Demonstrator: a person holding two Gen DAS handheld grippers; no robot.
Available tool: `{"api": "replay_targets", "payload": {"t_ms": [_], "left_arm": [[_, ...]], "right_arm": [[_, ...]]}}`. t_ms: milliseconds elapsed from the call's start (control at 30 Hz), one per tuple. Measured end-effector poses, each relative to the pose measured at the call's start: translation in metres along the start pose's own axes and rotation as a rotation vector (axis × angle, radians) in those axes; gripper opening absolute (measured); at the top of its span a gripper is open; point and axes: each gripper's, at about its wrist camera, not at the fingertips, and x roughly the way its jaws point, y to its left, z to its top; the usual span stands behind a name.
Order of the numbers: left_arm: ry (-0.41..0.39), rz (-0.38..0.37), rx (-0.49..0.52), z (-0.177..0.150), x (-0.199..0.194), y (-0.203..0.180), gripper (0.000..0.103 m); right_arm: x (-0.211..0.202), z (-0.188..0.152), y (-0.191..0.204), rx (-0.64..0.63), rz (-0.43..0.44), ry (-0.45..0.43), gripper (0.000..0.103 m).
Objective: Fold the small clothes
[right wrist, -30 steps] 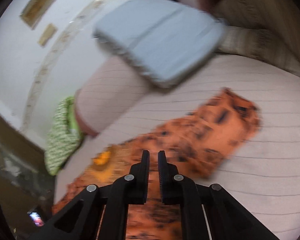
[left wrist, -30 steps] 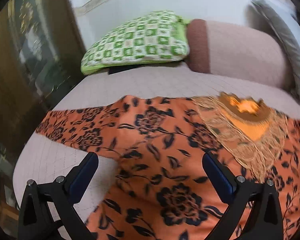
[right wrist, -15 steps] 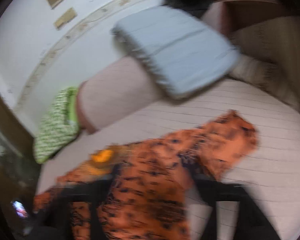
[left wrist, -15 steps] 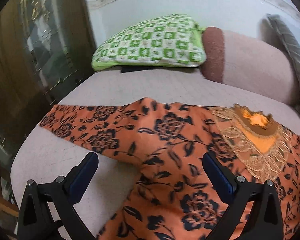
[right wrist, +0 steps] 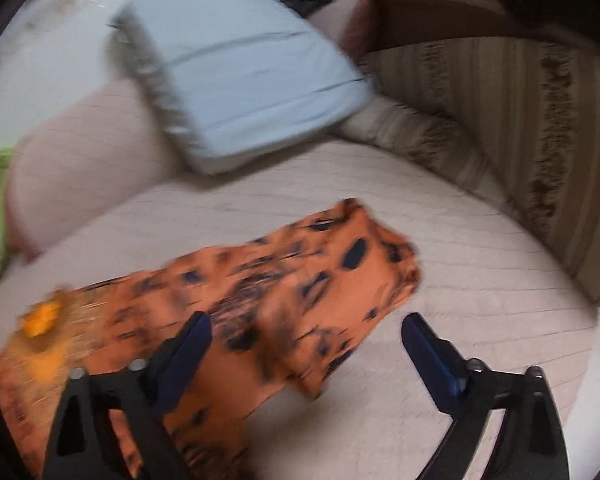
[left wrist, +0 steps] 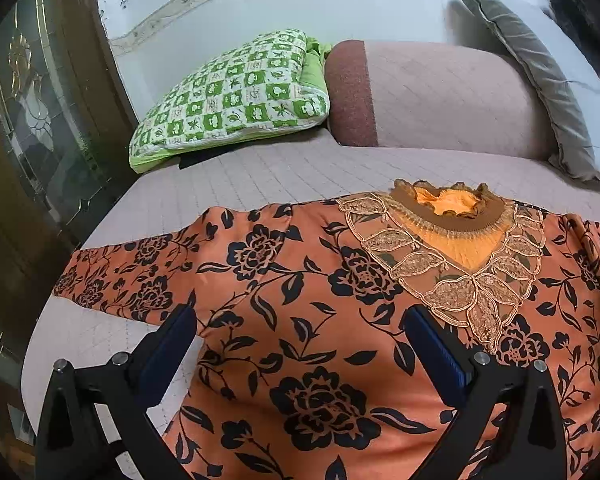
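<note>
Your orange black-flowered blouse (left wrist: 300,320) lies flat, unfolded; left gripper (left wrist: 300,340) gapes empty, right gripper (right wrist: 306,344) is closing on nothing.

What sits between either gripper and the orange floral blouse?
Nothing visible. The orange floral blouse lies flat on the pink quilted bed cover, directly under the open left gripper. The right gripper, jaws closing on nothing, hangs over its sleeve.
</note>
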Motion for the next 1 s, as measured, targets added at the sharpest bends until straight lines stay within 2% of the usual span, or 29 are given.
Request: {"api": "replay_targets", "payload": {"t_ms": [33,67,100,133,167,233,300,333,367,433,533,667,800,933,1000], "left_arm": [[0.004,-0.003,-0.002,-0.001,0.001,0.001,0.103],[0.010,-0.005,-0.006,-0.001,0.002,0.003,0.103],[0.015,-0.006,-0.012,-0.001,0.003,0.005,0.103],[0.018,-0.006,-0.018,-0.001,0.004,0.007,0.103],[0.022,-0.005,-0.027,-0.001,0.005,0.010,0.103],[0.029,-0.011,-0.048,0.000,0.005,0.015,0.103],[0.037,-0.018,-0.067,0.000,0.005,0.019,0.103],[0.037,-0.014,-0.072,0.001,0.005,0.022,0.103],[0.037,-0.007,-0.079,0.002,0.005,0.025,0.103],[0.035,0.005,-0.100,0.004,0.004,0.034,0.103],[0.038,0.020,-0.151,0.006,0.005,0.053,0.103],[0.063,0.063,-0.239,0.010,0.013,0.090,0.103],[0.097,0.107,-0.339,0.010,0.022,0.131,0.103],[0.129,0.132,-0.451,0.004,0.026,0.169,0.103],[0.143,0.133,-0.484,0.001,0.027,0.181,0.103]], "right_arm": [[0.017,0.000,-0.005,0.007,-0.026,0.028,0.020],[0.032,-0.001,-0.011,0.017,-0.018,0.084,0.008],[0.039,-0.002,-0.016,0.044,0.001,0.118,0.007],[0.043,-0.005,-0.033,0.125,0.047,0.146,0.007],[0.043,-0.005,-0.041,0.154,0.068,0.148,0.007],[0.032,-0.002,-0.056,0.218,0.190,0.148,0.006],[0.017,0.006,-0.055,0.226,0.287,0.153,0.006],[0.003,0.013,-0.049,0.234,0.404,0.156,0.006],[-0.005,0.016,-0.042,0.242,0.480,0.163,0.006],[-0.034,0.029,-0.013,0.207,0.635,0.179,0.006],[-0.069,0.036,0.039,0.117,0.797,0.199,0.006],[-0.096,0.026,0.121,0.022,0.957,0.266,0.006],[-0.105,-0.002,0.191,-0.043,1.018,0.349,0.006],[-0.093,-0.039,0.257,-0.125,1.004,0.440,0.008],[-0.081,-0.058,0.291,-0.188,0.959,0.482,0.011]]}}
